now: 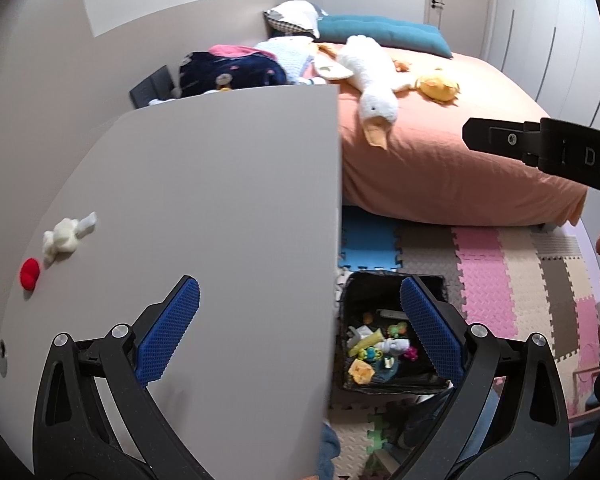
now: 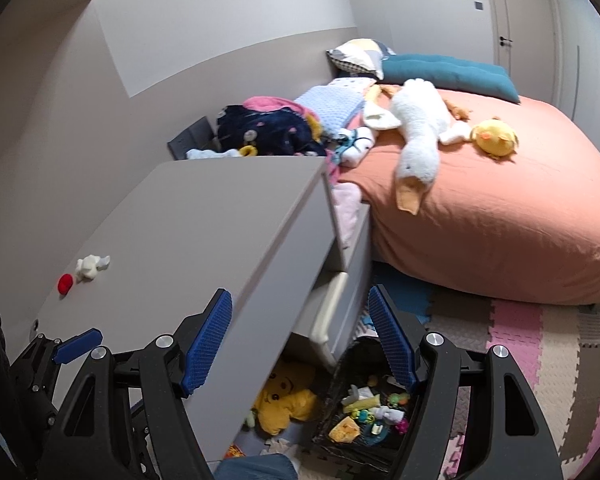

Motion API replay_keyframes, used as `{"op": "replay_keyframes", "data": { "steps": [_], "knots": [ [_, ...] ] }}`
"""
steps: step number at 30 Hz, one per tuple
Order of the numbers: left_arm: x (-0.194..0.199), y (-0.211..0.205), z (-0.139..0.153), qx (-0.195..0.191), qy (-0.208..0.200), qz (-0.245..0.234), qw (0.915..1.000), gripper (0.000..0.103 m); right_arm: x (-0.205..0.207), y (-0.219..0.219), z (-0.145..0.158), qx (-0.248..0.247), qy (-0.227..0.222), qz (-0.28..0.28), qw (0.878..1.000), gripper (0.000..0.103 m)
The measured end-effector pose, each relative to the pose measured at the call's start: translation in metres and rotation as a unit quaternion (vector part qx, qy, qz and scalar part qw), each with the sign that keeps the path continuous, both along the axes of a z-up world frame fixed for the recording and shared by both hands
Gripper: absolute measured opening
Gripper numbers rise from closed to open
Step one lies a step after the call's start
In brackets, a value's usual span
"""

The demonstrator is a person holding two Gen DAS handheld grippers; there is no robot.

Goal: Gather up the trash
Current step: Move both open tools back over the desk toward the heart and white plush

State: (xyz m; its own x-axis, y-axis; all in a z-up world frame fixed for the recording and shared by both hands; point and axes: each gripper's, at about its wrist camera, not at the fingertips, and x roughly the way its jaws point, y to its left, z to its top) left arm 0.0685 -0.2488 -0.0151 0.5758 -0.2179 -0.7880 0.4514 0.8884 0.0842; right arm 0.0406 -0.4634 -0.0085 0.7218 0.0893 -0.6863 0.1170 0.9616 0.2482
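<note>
Grey counter (image 1: 204,200) fills the left wrist view; a white crumpled wad (image 1: 66,236) lies at 9 o'clock, long axis pointing toward 2 o'clock, a red ball (image 1: 29,274) just beside it. Left gripper (image 1: 300,332) fingers spread, empty. Right wrist view: wad (image 2: 90,266) at 9 o'clock, bin (image 2: 364,412) at 5 o'clock, right gripper (image 2: 300,344) fingers spread, empty.

white wad (image 1: 65,239): crumpled, near dresser top's (image 1: 204,184) left edge
red bit (image 1: 29,274): small, just beside the wad
bin (image 1: 388,385): black, on floor, full of scraps
</note>
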Motion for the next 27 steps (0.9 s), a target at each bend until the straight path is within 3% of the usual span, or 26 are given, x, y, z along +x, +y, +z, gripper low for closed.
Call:
{"op": "replay_keyframes", "data": {
  "steps": [16, 27],
  "knots": [
    [0.031, 0.097, -0.006, -0.013, 0.009, 0.084, 0.9963, 0.097, 0.056, 0.096, -0.004, 0.000, 0.007, 0.085, 0.996, 0.072],
    [0.058, 0.174, -0.013, -0.023, 0.010, 0.149, 0.9884, 0.097, 0.094, 0.171, -0.010, -0.005, 0.016, 0.147, 0.989, 0.072]
  ]
}}
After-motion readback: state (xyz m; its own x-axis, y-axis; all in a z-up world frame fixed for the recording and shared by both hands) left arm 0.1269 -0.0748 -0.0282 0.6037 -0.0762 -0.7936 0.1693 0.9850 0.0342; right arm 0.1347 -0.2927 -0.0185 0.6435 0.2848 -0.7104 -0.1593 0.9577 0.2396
